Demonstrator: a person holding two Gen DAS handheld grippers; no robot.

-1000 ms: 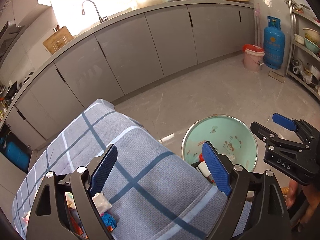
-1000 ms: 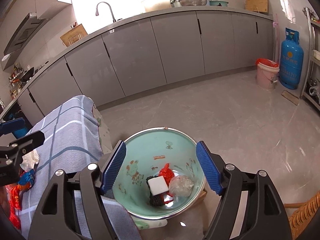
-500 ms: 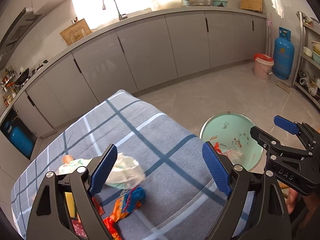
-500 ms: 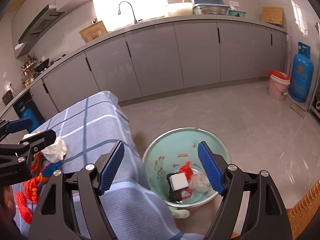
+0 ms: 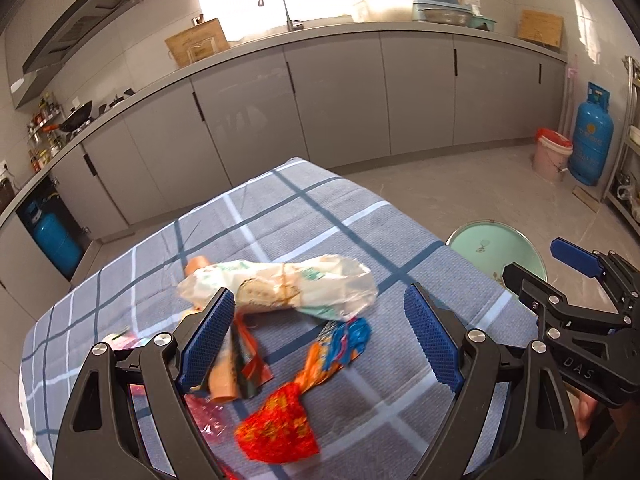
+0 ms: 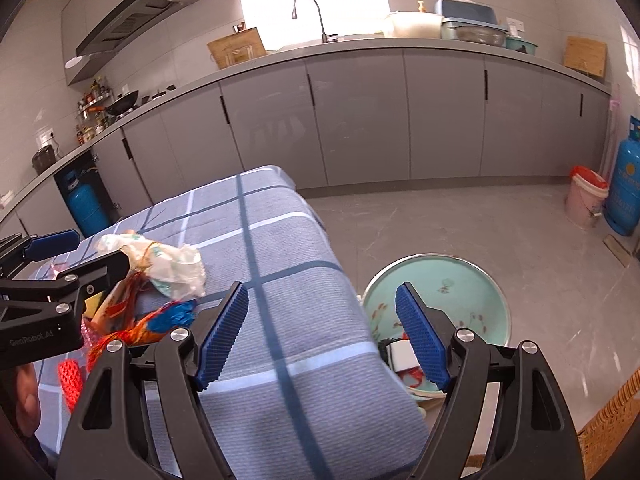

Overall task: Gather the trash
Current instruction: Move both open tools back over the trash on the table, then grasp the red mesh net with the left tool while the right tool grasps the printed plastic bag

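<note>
Overhead, both grippers gape empty — wrappers (image 5: 280, 292) litter the checked tablecloth (image 5: 320, 216), grey kitchen cabinets (image 5: 340, 96) behind.

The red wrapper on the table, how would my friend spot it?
Find the table with the blue checked cloth and its pile of trash. The red wrapper lies at the pile's near end, below the big white bag. It alone is bright red with yellow print.

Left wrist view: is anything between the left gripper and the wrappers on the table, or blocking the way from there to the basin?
Nothing visible blocks the left gripper; the wrappers lie just ahead of its open fingers. The basin sits on the floor past the table edge; only the right gripper hangs near that path.
</note>
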